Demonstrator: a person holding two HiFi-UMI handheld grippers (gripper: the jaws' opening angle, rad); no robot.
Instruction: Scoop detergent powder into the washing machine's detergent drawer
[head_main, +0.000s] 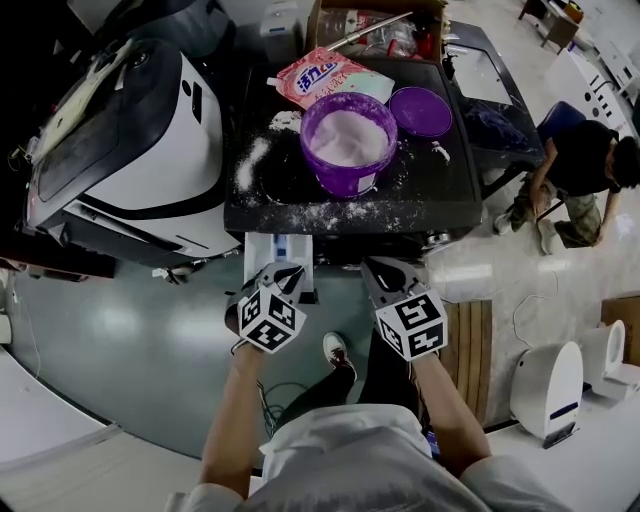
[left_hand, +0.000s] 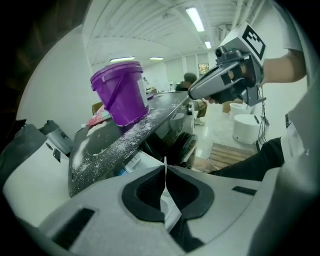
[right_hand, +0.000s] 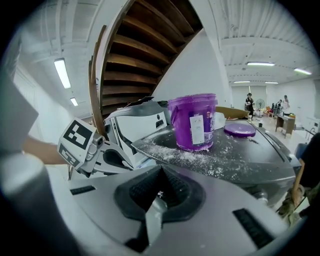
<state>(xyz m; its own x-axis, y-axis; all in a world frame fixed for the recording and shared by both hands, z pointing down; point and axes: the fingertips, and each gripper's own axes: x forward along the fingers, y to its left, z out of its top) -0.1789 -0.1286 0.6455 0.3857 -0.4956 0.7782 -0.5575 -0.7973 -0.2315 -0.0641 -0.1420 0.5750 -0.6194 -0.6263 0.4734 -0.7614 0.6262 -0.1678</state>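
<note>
A purple bucket of white powder stands on the washing machine's black top, amid spilled powder. Its purple lid lies beside it, and a pink detergent bag lies behind. The white detergent drawer is pulled out at the machine's front left. My left gripper hovers just in front of the drawer, jaws shut and empty. My right gripper is level with it to the right, also shut and empty.
A large white and black machine stands to the left. A person crouches at the right. White appliances and a wooden pallet are on the floor at lower right. My shoe is below the grippers.
</note>
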